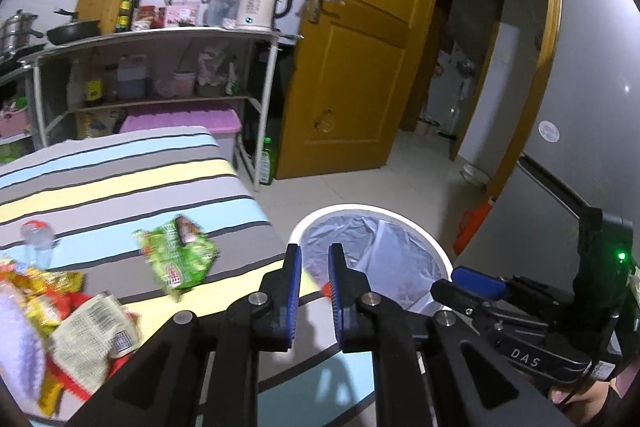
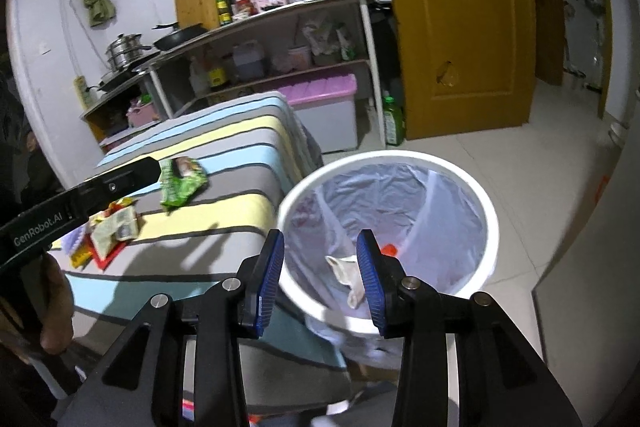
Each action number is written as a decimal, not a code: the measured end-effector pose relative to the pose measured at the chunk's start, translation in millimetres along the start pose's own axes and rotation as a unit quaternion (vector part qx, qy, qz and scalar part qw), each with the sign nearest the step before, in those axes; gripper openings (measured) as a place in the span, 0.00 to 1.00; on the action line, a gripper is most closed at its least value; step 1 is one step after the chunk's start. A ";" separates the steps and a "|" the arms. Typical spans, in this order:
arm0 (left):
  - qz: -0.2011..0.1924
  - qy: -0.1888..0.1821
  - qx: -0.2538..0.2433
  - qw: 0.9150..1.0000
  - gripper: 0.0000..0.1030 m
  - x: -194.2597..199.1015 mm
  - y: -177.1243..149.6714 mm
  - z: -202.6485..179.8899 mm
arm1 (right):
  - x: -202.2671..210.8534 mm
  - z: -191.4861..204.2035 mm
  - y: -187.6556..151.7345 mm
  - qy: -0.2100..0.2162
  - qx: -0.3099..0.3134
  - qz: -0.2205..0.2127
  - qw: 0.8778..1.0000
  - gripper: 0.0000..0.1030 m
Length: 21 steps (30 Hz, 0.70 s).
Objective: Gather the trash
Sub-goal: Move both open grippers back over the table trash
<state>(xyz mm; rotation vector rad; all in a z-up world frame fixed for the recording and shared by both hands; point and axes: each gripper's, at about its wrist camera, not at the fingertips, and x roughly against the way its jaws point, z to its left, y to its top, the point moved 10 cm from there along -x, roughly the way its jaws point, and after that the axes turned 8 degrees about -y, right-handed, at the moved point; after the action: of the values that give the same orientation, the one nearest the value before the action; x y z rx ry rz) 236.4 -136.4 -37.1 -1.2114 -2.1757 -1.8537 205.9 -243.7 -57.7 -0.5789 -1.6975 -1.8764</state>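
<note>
Striped bed [image 1: 120, 187] spreading out left of the left gripper [image 1: 314, 283], its blue, yellow and grey bands running under and beyond the fingers [image 1: 294, 267]. White trash bin [image 2: 486, 227] standing on the floor at the bed's corner, directly ahead of the right gripper [image 2: 320, 269] and just right of the left one, lined with a pale plastic bag [image 2: 400, 195]. Inside the bin, between the right fingers [image 2: 368, 267] as seen from that wrist, a crumpled beige scrap [image 2: 346, 273] and, just beyond it, a small red bit [image 2: 389, 249].

On the bed, a green wrapper [image 1: 176, 255] lying ahead and left of the left fingers, apart from them. Further left, at the near edge, a heap of yellow and red wrappers [image 1: 60, 303] with a printed pale packet [image 1: 94, 333] on top. Beyond the heap, a clear plastic bottle [image 1: 38, 239] with a red-and-white cap end, blurred.

Left fingers released, narrow gap, nothing between them. Right fingers spread wide over the bin mouth, gripping nothing.
</note>
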 end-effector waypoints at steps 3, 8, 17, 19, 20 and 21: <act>-0.012 0.015 0.005 1.000 0.12 18.9 -0.6 12.3 | 6.1 19.4 -0.4 0.013 0.013 -0.003 1.000 0.38; -0.028 0.053 0.011 0.998 0.14 55.6 -7.9 38.7 | 13.2 53.2 -2.8 0.036 0.040 -0.007 0.999 0.38; -0.052 0.114 0.039 0.991 0.37 111.2 -23.6 92.8 | 10.7 113.0 -3.6 0.072 0.083 -0.004 0.994 0.38; -0.055 0.128 0.044 0.989 0.38 122.9 -28.7 105.6 | 6.9 122.6 -4.0 0.078 0.090 -0.001 0.993 0.41; -0.056 0.133 0.047 0.988 0.39 125.8 -29.7 110.9 | 4.8 127.8 -4.3 0.081 0.093 0.001 0.992 0.43; -0.056 0.138 0.050 0.988 0.42 129.4 -31.1 116.9 | 3.8 131.4 -4.7 0.083 0.095 0.002 0.992 0.44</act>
<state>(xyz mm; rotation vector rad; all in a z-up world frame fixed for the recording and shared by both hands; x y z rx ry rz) 180.3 31.5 -32.5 -0.7752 -2.1901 -1.8002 194.7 -113.3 -43.8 -0.3406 -1.7377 -1.6860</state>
